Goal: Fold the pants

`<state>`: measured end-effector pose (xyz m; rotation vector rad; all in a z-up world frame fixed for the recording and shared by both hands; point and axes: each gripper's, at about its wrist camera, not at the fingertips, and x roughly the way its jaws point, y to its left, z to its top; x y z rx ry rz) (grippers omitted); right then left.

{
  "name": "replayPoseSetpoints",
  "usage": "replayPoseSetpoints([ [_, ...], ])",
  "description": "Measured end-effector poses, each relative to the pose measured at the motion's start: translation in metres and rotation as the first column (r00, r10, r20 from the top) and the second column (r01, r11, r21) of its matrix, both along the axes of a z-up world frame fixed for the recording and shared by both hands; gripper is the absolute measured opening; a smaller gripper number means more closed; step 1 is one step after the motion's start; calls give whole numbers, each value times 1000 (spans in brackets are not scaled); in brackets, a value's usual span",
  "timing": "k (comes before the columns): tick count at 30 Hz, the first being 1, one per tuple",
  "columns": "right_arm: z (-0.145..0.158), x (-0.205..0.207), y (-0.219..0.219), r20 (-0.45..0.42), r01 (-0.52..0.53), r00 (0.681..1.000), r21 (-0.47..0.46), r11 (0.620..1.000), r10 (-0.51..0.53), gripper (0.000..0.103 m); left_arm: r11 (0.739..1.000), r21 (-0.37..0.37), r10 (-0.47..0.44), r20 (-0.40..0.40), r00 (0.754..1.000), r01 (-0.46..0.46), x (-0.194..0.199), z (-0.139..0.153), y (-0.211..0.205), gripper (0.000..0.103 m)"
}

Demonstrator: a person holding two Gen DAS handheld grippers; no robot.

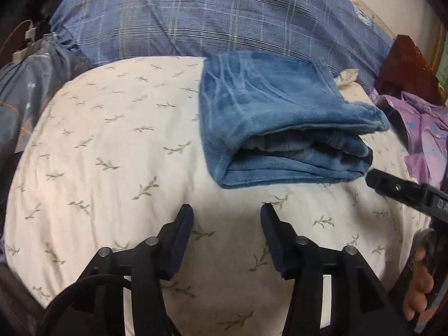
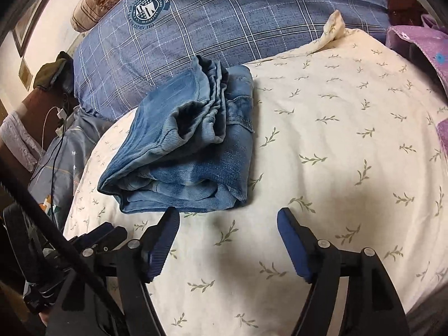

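We see the folded pants (image 1: 280, 128) lying ahead of both parted, empty grippers, left gripper (image 1: 226, 218) and right gripper (image 2: 228, 221); beyond them the plaid pillow (image 2: 252, 19), purple cloth (image 1: 425, 128) beside, all on the cream quilt (image 1: 117, 145)

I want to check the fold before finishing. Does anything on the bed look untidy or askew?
Yes. The folded blue denim pants on the cream leaf-print quilt are uneven: the top layer lies skewed, with its open end bulging up. Both grippers are open and empty.
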<state>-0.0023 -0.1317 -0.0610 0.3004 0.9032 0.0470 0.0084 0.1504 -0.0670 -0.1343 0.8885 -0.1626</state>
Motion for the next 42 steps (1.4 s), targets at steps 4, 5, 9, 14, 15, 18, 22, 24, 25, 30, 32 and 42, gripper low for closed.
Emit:
replayPoseSetpoints([
  [4, 0, -10, -1, -25, 25, 999, 28, 999, -24, 75, 998, 28, 61, 1, 998, -61, -9, 7, 2, 56],
  [5, 0, -13, -1, -34, 31, 999, 34, 999, -30, 75, 998, 22, 67, -1, 998, -67, -10, 9, 2, 56],
  [9, 11, -23, 5, -54, 39, 998, 13, 999, -38, 75, 998, 21, 65, 27, 998, -65, -26, 26, -5, 56],
  [14, 42, -42, 10, -19, 76, 997, -9, 997, -76, 79, 999, 2, 54, 75, 996, -55, -46, 53, -9, 58],
  [15, 49, -46, 11, -18, 88, 996, -4, 996, -89, 79, 998, -15, 59, 82, 995, -58, -49, 58, -8, 58],
  [18, 65, -52, 17, -10, 113, 994, -21, 993, -113, 79, 996, -59, 80, 105, 991, -74, -60, 73, -2, 61],
  [22, 84, -61, 30, -23, 150, 988, -47, 988, -152, 79, 992, -93, 98, 126, 987, -87, -69, 84, 5, 61],
  [24, 93, -68, 39, -35, 166, 985, -70, 984, -168, 79, 991, -87, 108, 138, 985, -97, -74, 90, 8, 61],
  [25, 97, -71, 42, -43, 174, 983, -73, 982, -177, 79, 991, -101, 108, 143, 984, -94, -77, 92, 11, 61],
  [30, 110, -66, 48, -51, 175, 983, 16, 984, -174, 83, 983, -121, 150, 118, 982, -136, -74, 90, 24, 68],
  [32, 104, -57, 50, 32, 128, 991, 9, 992, -129, 85, 984, -88, 160, 72, 984, -154, -69, 79, 25, 68],
  [42, 44, -19, 23, -69, 87, 994, 106, 991, -80, 85, 974, 34, 224, -1, 975, -224, -57, 76, 16, 68],
])
